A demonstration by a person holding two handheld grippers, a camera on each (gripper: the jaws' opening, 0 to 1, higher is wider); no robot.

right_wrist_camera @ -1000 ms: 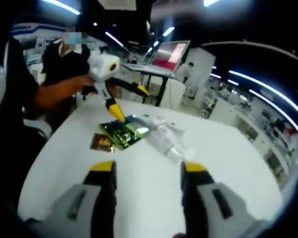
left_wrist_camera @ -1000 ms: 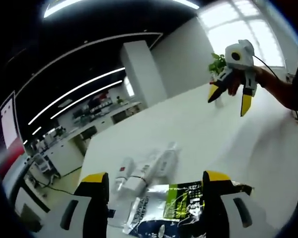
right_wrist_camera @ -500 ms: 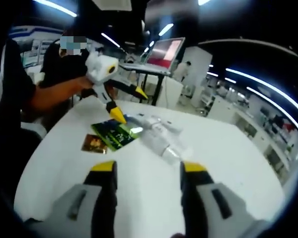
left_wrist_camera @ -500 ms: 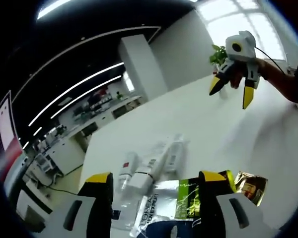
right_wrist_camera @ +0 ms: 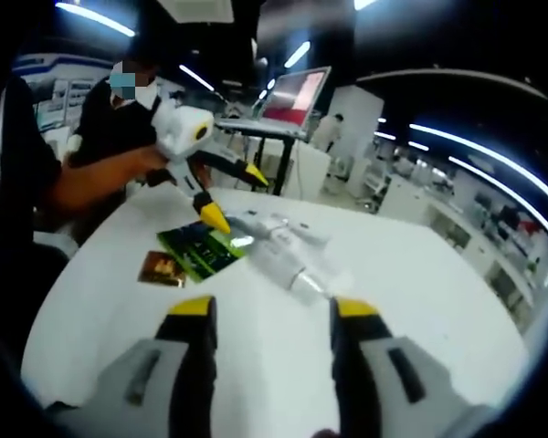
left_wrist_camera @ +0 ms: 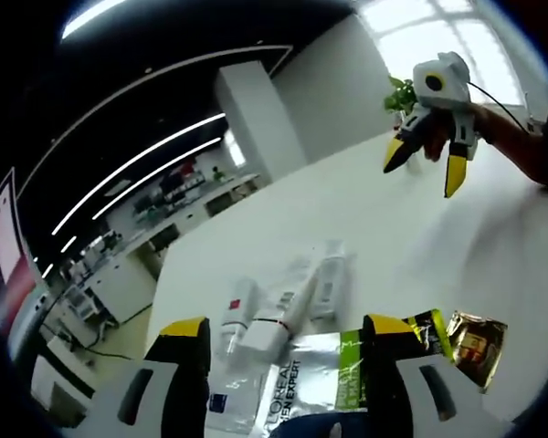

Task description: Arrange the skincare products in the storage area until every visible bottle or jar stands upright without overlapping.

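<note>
Several white tubes point(left_wrist_camera: 279, 310) lie on their sides in a bunch on the white table point(left_wrist_camera: 393, 237); none stands upright. A silver and green sachet point(left_wrist_camera: 315, 379) lies flat against them, partly overlapping, with a small gold-brown sachet point(left_wrist_camera: 475, 339) beside it. My left gripper point(left_wrist_camera: 283, 342) hovers open just above the sachet and tubes, holding nothing. In the right gripper view the tubes point(right_wrist_camera: 288, 251), green sachet point(right_wrist_camera: 199, 248) and brown sachet point(right_wrist_camera: 163, 267) lie ahead, with the left gripper point(right_wrist_camera: 237, 196) over them. My right gripper point(right_wrist_camera: 269, 315) is open, well short of them, and is seen from the left as right gripper point(left_wrist_camera: 422, 175).
A person in dark clothes point(right_wrist_camera: 110, 128) stands at the table's far edge. A laptop on a stand point(right_wrist_camera: 297, 96) is behind the table. A potted plant point(left_wrist_camera: 400, 91) stands at a far corner. Bare table point(right_wrist_camera: 274, 383) lies between my right gripper and the products.
The left gripper view has shifted, so more of the silver sachet and the gold-brown sachet now show. The products lie where they were. Both grippers stay open.
</note>
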